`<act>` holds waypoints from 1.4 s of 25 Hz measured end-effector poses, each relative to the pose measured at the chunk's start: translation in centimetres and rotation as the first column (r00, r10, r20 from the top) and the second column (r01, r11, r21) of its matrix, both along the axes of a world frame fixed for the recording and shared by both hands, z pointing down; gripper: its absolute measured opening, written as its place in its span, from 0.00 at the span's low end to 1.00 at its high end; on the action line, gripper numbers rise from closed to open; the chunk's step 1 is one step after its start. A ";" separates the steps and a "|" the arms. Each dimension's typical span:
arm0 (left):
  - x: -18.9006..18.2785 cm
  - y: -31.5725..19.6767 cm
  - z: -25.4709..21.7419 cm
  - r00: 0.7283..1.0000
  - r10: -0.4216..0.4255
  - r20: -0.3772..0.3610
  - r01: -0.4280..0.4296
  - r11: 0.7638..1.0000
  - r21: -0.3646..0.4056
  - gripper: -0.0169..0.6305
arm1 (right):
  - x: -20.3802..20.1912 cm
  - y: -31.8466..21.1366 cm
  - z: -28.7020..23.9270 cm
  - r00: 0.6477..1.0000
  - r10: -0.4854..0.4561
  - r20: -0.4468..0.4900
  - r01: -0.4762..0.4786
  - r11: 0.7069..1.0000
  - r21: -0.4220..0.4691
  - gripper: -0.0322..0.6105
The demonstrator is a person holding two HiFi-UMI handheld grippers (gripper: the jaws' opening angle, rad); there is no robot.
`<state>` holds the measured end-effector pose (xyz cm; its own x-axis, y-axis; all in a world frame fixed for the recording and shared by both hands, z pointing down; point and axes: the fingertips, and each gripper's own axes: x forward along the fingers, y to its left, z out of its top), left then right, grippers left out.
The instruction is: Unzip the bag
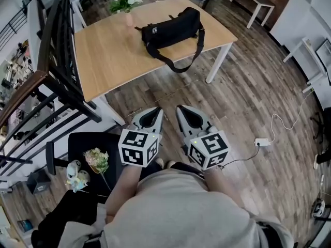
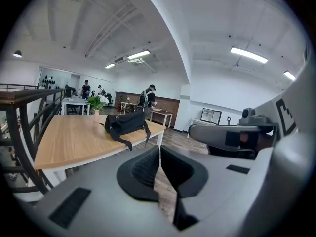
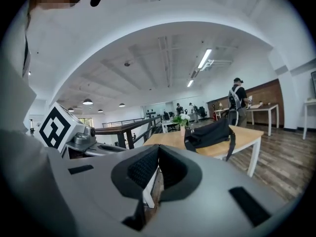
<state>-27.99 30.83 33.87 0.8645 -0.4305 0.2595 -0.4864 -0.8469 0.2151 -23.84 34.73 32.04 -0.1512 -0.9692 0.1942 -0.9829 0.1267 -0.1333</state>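
The black fabric shoulder bag (image 1: pixel 173 29) lies on the light wooden table with white legs (image 1: pixel 114 56), toward its far right corner. Its strap loops over the near edge. A pink vase of white flowers (image 1: pixel 127 9) stands just beside the bag at the far edge. The left gripper (image 1: pixel 158 110) and the right gripper (image 1: pixel 179 109) sit side by side close to the person's body, well apart from table and bag, pointing toward them. Each has its jaws clenched together on nothing.
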 end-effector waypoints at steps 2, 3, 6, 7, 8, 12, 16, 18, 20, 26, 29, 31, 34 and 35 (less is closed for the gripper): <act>0.2 0.1 0.3 1.000 -0.012 0.006 0.012 1.000 -0.003 0.06 | 0.7 0.3 0.5 1.000 0.017 0.005 -0.017 1.000 -0.015 0.07; 0.3 0.2 0.5 1.000 -0.015 0.008 0.015 1.000 -0.007 0.06 | 1.1 0.4 0.7 1.000 0.023 0.007 -0.023 0.999 -0.023 0.07; 0.8 0.6 0.9 1.000 -0.021 0.014 0.021 1.000 -0.019 0.06 | 1.8 0.9 1.3 1.000 0.021 0.022 -0.020 0.999 -0.038 0.13; 0.9 0.8 1.0 1.000 -0.024 0.017 0.024 1.000 -0.019 0.06 | 2.0 1.1 1.4 0.999 0.019 0.025 -0.018 0.999 -0.041 0.12; 1.1 1.0 1.1 0.999 -0.027 0.020 0.027 0.999 -0.018 0.07 | 2.2 1.3 1.6 0.999 0.019 0.027 -0.018 0.999 -0.044 0.12; 1.7 1.6 1.6 0.999 -0.048 0.020 0.049 0.999 -0.025 0.07 | 3.1 1.6 2.3 0.999 0.014 0.032 -0.013 0.998 -0.053 0.14; 2.2 2.0 2.2 0.998 -0.063 0.029 0.064 0.997 -0.044 0.19 | 3.7 1.9 2.9 0.999 0.004 0.048 -0.001 0.998 -0.065 0.15; 2.6 2.1 2.5 0.997 -0.065 0.035 0.066 0.997 -0.050 0.20 | 4.0 1.8 3.2 0.998 0.002 0.057 0.003 0.997 -0.072 0.17; 2.6 2.2 2.9 0.997 -0.062 0.043 0.065 0.996 -0.060 0.20 | 3.9 1.7 3.6 0.998 -0.003 0.062 0.008 0.997 -0.080 0.19; 3.7 0.2 3.8 0.997 -0.047 0.058 0.051 0.996 -0.075 0.20 | 4.8 0.0 4.4 0.997 0.013 0.076 -0.006 0.996 -0.092 0.21; 5.1 -2.4 4.0 0.998 -0.036 0.045 0.040 0.996 -0.078 0.19 | 6.1 -2.2 4.7 0.997 0.029 0.071 -0.022 0.996 -0.092 0.21; 6.0 -4.4 4.0 0.999 -0.033 0.035 0.036 0.996 -0.081 0.19 | 7.0 -4.0 4.8 0.997 0.037 0.063 -0.031 0.995 -0.096 0.21; 7.0 -7.7 3.5 0.999 -0.036 0.018 0.037 0.996 -0.079 0.19 | 8.0 -7.1 4.6 0.998 0.041 0.048 -0.036 0.995 -0.098 0.21; 7.3 -8.8 3.4 0.999 -0.034 0.014 0.035 0.996 -0.079 0.19 | 8.2 -8.3 4.4 0.998 0.041 0.044 -0.036 0.995 -0.098 0.21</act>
<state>-20.66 22.07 37.24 0.8460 -0.4374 0.3048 -0.5178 -0.8102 0.2747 -15.60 26.39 36.46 -0.1252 -0.9515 0.2810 -0.9794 0.0732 -0.1883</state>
